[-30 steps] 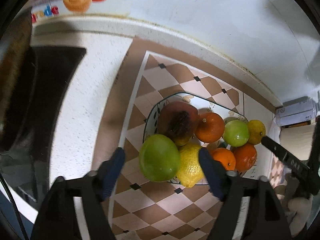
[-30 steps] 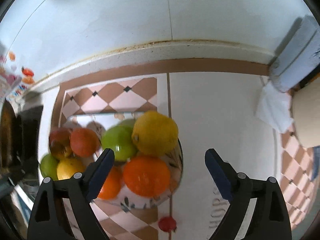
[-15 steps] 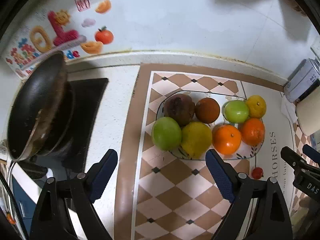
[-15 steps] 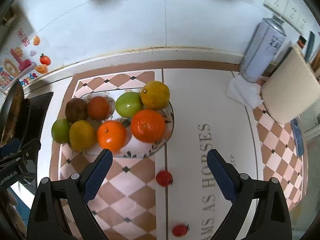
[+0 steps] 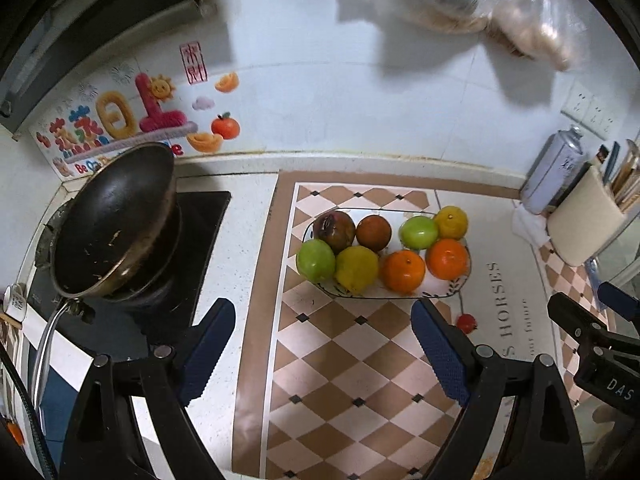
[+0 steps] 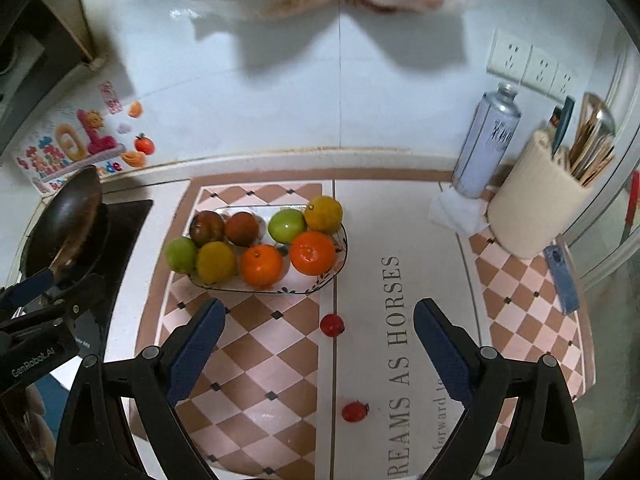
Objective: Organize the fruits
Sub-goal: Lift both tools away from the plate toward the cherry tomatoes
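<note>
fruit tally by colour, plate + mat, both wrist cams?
Green: 2, one at the plate's left end, one in the back row
Yellow: 2
Orange: 2
Dark brownish-red: 2
Small red, on the mat off the plate: 2
Total: 10, of which 8 on the plate

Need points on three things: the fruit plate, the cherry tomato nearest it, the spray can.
fruit plate (image 6: 320, 285), right wrist view, on its bare front rim.
nearest cherry tomato (image 6: 331, 325), right wrist view, on the middle of its red skin.
spray can (image 6: 486, 148), right wrist view, on the label of its body.
</note>
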`<act>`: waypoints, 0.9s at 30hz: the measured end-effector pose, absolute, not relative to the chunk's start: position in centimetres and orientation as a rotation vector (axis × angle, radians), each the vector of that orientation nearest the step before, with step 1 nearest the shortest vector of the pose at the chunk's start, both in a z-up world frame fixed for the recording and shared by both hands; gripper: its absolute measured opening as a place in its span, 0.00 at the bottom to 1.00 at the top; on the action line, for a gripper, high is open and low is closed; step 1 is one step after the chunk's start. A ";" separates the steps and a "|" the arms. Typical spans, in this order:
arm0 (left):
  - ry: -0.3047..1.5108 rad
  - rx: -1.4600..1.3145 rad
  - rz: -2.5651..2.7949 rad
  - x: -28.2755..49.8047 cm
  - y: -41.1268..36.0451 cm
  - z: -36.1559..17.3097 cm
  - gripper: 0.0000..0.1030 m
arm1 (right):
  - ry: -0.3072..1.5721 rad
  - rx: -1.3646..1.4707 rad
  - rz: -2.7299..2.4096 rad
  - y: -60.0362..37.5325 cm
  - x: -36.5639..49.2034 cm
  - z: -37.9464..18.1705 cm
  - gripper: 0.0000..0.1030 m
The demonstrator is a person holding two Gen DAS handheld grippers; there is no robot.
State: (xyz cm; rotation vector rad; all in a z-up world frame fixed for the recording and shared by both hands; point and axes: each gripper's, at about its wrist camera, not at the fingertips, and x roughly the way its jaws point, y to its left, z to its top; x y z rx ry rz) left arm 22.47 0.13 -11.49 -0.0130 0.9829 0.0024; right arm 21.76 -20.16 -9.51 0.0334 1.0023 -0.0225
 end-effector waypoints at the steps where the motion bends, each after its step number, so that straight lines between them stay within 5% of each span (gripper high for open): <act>1: 0.975 -0.017 -0.001 21.9 0.2 -11.0 0.87 | 0.988 0.029 -0.020 -20.0 20.9 -8.7 0.94; 27: 0.894 -0.016 -0.054 13.8 -0.3 -6.0 0.87 | 0.893 0.086 0.011 -19.8 12.3 -2.0 0.95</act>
